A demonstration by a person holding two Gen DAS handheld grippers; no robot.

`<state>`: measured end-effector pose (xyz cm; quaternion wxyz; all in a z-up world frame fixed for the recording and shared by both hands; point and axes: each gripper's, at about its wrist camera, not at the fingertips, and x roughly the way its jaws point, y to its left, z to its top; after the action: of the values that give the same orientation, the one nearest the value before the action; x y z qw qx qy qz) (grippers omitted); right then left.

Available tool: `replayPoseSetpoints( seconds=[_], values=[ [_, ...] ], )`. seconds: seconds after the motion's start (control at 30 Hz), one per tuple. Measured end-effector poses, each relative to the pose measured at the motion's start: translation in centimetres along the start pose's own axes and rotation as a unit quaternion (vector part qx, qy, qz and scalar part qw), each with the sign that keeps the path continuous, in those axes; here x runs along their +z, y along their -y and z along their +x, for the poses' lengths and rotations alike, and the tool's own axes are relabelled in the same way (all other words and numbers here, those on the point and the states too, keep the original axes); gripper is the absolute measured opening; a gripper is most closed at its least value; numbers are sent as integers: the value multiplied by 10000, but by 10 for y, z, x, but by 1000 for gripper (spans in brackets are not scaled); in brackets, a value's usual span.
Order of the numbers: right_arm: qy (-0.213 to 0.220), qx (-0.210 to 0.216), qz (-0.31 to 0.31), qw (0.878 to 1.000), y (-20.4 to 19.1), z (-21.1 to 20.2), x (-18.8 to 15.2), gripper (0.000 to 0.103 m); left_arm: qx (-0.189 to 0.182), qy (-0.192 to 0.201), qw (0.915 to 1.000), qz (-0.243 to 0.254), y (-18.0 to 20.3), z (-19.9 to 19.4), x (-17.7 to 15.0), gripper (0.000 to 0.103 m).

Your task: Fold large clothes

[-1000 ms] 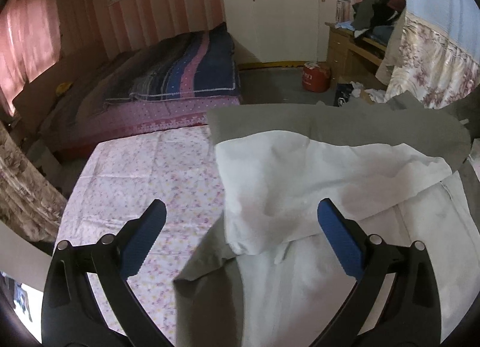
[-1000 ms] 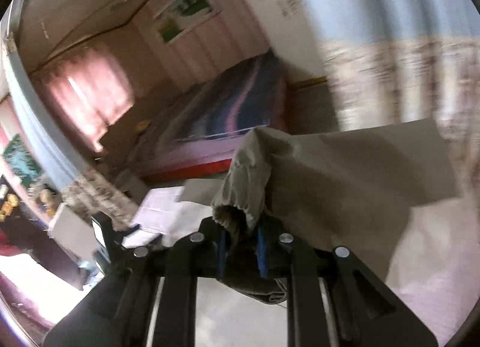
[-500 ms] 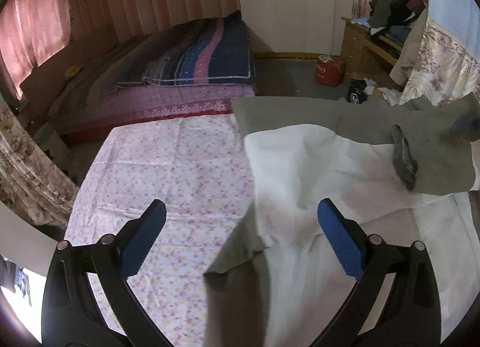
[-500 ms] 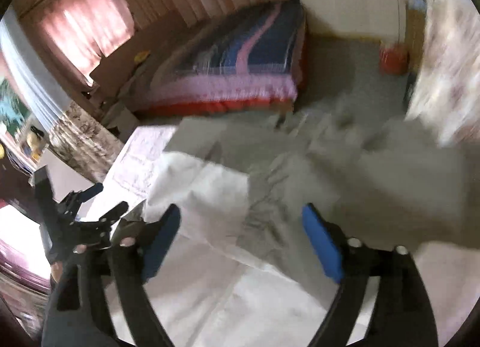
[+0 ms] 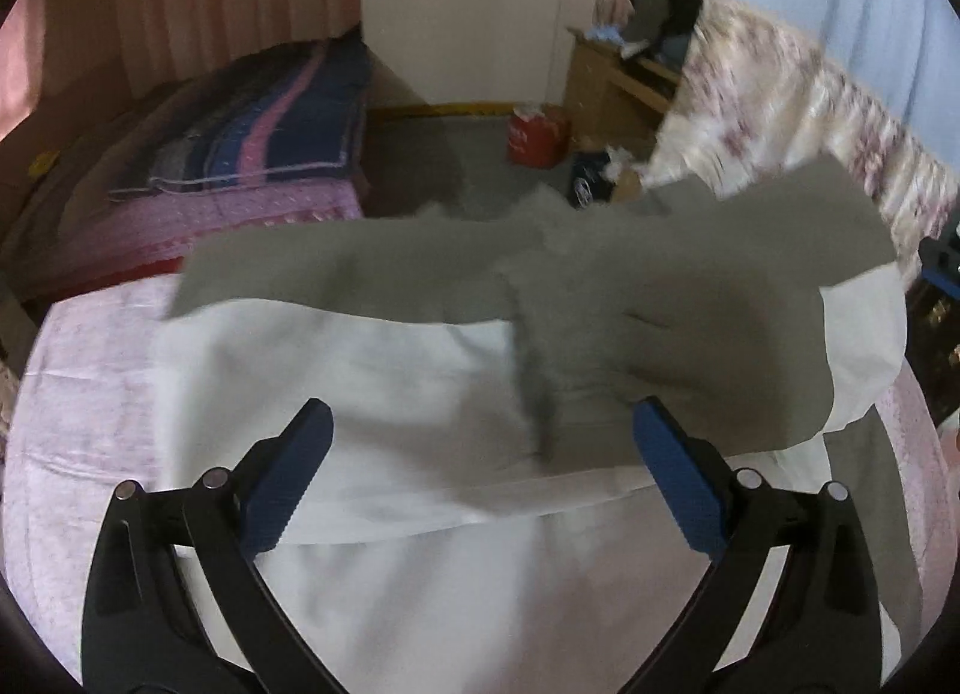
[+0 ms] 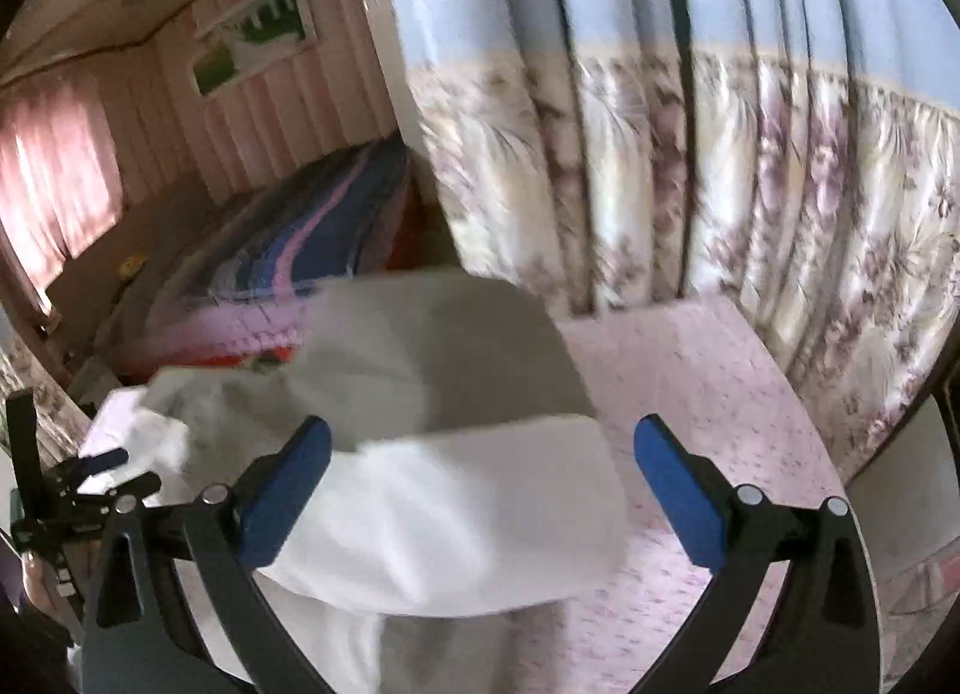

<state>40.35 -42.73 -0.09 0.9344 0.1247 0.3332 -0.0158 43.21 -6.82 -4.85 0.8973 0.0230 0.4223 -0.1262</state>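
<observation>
The right gripper (image 6: 483,484) is seen with its jaws opening and already wide apart; cloth lies below and beyond the blue pads (image 6: 282,493), but nothing is pinched between them. The left gripper (image 5: 480,481) is likewise spread wide and empty, held above the cloth.

Beyond both tools a large garment (image 5: 630,298), grey outside with a white lining (image 5: 372,388), is spread on a surface covered by a pink flowered sheet (image 5: 78,394). In the left view a grey flap is laid back over the white, reaching from about 10 o'clock to 2 o'clock, with a white edge showing under it at 3 o'clock. In the right view the folded grey-on-white end (image 6: 456,454) sits just ahead of the jaws, with bare sheet at 3 o'clock and a flowered curtain (image 6: 720,166) beyond it.

The risks are judged as follows. The flap is rumpled and puckered near its middle, so a further fold made over it could lock in creases. Its right end lies close to the surface's edge, where the weight of the cloth could drag the fold off. A grasp taken through both layers, where one is meant, could pull the fold open.

The garment's long axis is judged to run from 9 to 3 o'clock in the left view. Which end is the collar cannot be told.
</observation>
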Motion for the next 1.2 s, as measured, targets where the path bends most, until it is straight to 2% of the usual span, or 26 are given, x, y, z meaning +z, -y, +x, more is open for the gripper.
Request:
replayPoseSetpoints(
  seconds=[0.1,0.2,0.23,0.27,0.3,0.37,0.43,0.5,0.53,0.63,0.8,0.87,0.97,1.0,1.07,1.1,1.2],
  values=[
    [-343,2,-67,9994,14,21,-5,100,-131,-269,9995,32,16,20,-2,89],
    [-775,190,-51,9968,22,42,-13,82,-340,-473,9983,35,26,34,-4,75],
    [-846,268,-44,9960,23,41,-18,62,-422,-540,9976,35,29,38,-4,60],
    [-955,449,-17,9944,24,46,-23,44,-499,-623,9968,34,31,42,-4,55],
    [-998,492,2,9938,23,48,-26,41,-410,-626,9972,42,35,44,-3,52],
    [-927,516,-3,9944,22,49,-28,27,-352,-529,9979,105,38,41,1,36],
    [-851,578,19,9947,20,45,-29,17,-419,-459,9980,110,36,35,5,34],
    [-618,512,-62,9968,13,34,-24,12,-471,-348,9982,98,33,24,11,28],
    [-517,520,-103,9973,9,28,-20,10,-435,-256,9986,141,30,16,13,9],
    [-221,791,-149,9965,-14,1,-4,10,-421,100,9990,94,14,-19,25,8],
    [9,1114,-566,9922,-78,-16,17,10,-8,575,9983,-20,-32,-70,37,8],
    [-71,1229,-759,9895,-106,-10,19,10,293,733,9968,-79,-59,-91,33,7],
    [-409,1102,-1132,9866,-143,9,13,15,547,813,9951,-157,-98,-108,19,8],
    [-485,990,-1225,9863,-151,17,10,20,513,696,9960,-224,-109,-104,15,8],
    [-662,743,-1406,9851,-163,32,2,67,576,351,9970,-379,-128,-83,3,8],
    [-762,637,-1455,9844,-165,37,0,72,641,220,9970,-385,-134,-72,-2,8],
    [-812,610,-1452,9842,-159,31,-3,72,710,-155,9966,-379,-150,-40,-18,9]
  ],
)
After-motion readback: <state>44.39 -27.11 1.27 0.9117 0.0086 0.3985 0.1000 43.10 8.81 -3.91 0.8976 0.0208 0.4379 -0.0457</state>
